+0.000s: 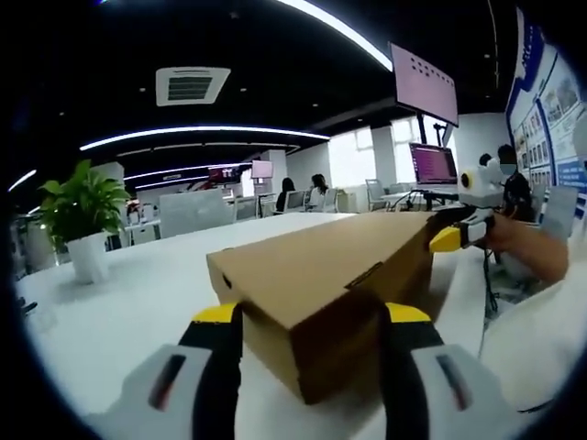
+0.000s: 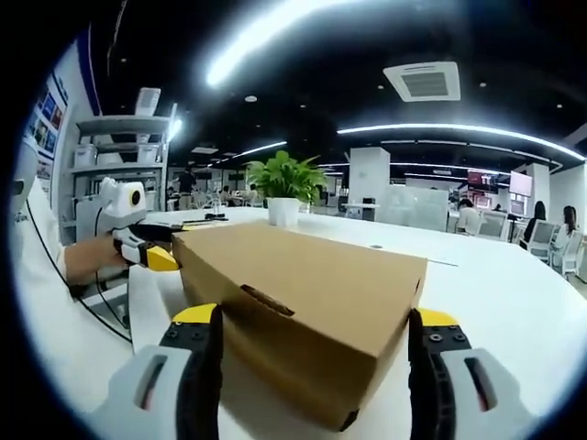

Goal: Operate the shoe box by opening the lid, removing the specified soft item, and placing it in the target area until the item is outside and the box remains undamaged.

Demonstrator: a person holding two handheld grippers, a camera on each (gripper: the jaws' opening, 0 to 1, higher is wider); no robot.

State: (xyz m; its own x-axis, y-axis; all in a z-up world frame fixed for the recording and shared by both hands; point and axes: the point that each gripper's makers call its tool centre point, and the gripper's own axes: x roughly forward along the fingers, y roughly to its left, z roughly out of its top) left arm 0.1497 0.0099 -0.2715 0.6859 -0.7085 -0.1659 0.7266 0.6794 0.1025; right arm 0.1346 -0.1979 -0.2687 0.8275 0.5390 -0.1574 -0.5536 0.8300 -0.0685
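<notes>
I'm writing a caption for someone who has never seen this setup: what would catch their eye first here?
The closed brown shoe box on the white table, with a yellow-tipped tool at each end: the left tool and the right tool both straddle it with jaws open. Behind it, a leafy potted plant stands on the table, under bright ceiling light strips.

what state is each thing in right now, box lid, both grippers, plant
shoe box: lid closed, resting flat on the white table
left gripper: open, jaws either side of one box end
right gripper: open, jaws either side of the opposite box end
potted plant: upright on the table, beyond the box
</notes>
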